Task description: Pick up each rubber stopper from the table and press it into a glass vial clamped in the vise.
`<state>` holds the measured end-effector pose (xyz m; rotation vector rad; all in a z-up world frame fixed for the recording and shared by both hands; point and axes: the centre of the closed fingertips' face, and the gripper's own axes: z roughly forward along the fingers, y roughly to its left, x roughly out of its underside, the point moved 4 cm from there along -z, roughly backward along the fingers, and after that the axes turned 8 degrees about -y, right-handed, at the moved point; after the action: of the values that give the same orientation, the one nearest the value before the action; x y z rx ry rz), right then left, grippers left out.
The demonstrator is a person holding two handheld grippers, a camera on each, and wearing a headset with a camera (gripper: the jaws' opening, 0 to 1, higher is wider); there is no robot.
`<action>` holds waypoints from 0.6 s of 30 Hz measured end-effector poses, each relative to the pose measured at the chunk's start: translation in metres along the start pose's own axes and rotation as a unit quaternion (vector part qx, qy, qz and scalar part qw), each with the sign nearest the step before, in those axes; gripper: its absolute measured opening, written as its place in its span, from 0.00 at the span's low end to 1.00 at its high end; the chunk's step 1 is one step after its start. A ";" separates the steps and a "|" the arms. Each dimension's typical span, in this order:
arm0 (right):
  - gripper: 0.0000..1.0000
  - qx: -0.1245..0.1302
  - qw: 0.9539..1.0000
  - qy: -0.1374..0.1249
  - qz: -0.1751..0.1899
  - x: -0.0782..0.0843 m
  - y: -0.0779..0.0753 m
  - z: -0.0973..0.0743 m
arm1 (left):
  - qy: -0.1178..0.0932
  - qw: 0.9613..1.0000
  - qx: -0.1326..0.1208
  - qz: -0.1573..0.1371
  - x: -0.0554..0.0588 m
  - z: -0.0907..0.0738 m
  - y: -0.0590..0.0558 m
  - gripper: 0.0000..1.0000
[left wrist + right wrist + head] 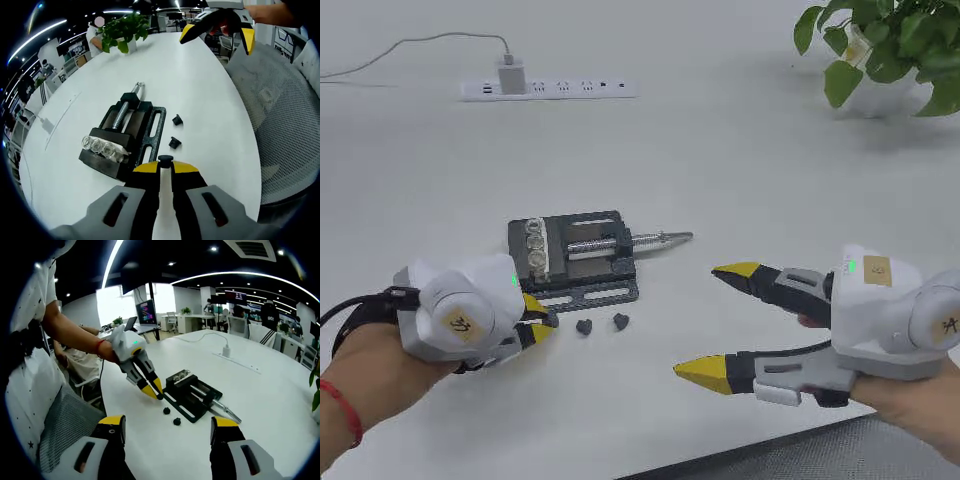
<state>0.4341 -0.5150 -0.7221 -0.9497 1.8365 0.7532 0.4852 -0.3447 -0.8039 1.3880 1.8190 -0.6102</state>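
A black vise (582, 262) sits mid-table with three clear glass vials (535, 249) clamped at its left end. Two dark rubber stoppers (584, 326) (620, 321) lie on the table just in front of it. My left gripper (544, 322) hovers left of them, shut on a third stopper (165, 160) at its yellow tips. The vise (131, 134), the vials (103, 147) and the loose stoppers (174, 143) (177, 120) lie ahead of it. My right gripper (715, 321) is held open and empty, to the right of the stoppers (166, 411) (176, 421).
A white power strip (548, 89) with a charger plugged in lies at the back. A potted plant (885, 50) stands at the back right corner. The table's front edge (760, 440) runs below my right gripper, with a mesh chair (280, 125) beyond it.
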 end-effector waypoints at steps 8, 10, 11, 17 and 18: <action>0.57 -0.037 0.999 -0.006 -0.013 -0.031 0.007 0.006 | -0.050 0.998 -0.005 -0.046 -0.026 -0.015 -0.010 0.05; 0.54 -0.048 0.999 -0.004 -0.021 -0.038 0.009 0.009 | -0.066 0.996 -0.005 -0.057 -0.035 -0.019 -0.013 0.05; 0.54 -0.052 0.998 0.000 -0.021 -0.040 0.010 0.010 | -0.072 0.996 -0.006 -0.061 -0.039 -0.021 -0.014 0.05; 0.51 -0.093 0.995 0.016 -0.045 -0.056 0.018 0.019 | -0.119 0.989 -0.008 -0.089 -0.064 -0.036 -0.022 0.05; 0.49 -0.099 0.994 0.016 -0.048 -0.059 0.020 0.020 | -0.123 0.988 -0.007 -0.091 -0.067 -0.038 -0.023 0.05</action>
<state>0.4434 -0.4710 -0.6746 -1.1748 1.7535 0.8770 0.4607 -0.3625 -0.7296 1.0907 1.7566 -0.8231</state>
